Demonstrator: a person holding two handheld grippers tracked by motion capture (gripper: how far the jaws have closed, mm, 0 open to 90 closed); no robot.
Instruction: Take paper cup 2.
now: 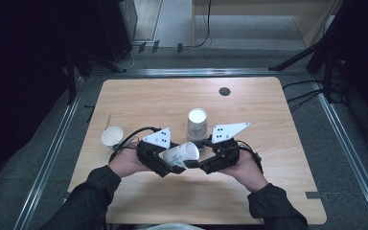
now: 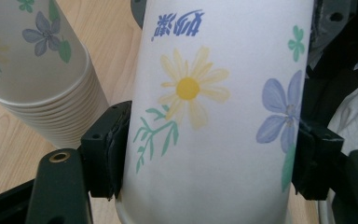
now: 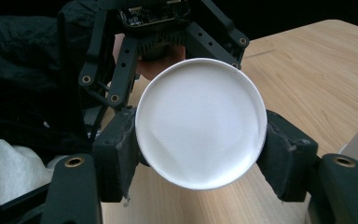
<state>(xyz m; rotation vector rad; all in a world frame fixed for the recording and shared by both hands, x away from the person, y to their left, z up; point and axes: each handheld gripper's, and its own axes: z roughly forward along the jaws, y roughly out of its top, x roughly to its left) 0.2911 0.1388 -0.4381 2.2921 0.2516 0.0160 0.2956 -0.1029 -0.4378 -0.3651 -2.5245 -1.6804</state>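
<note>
- A paper cup (image 1: 182, 154), white with printed flowers, lay on its side above the wooden surface (image 1: 268, 191), lifted between the two tools near the front edge.
- The left tool (image 1: 171, 166) was closed on the cup's wall: in the left gripper view both black pads pressed against the flowered side of the cup (image 2: 214, 116), one on each flank.
- The right tool (image 1: 197, 165) was likewise closed on the cup; in the right gripper view its pads clamped the cup's round white end (image 3: 200, 128) from both sides (the left tool's frame stood directly behind it).
- A stack of nested cups (image 1: 197, 123) stood upright on the surface just beyond the held cup, mouth upward; its ribbed rims showed beside the cup in the left gripper view (image 2: 32, 84).
- A single cup (image 1: 112, 137) stood near the person's left hand (image 1: 127, 163), apart from the stack.
- A dark round disc (image 1: 224, 91) sat near the far edge of the surface.
</note>
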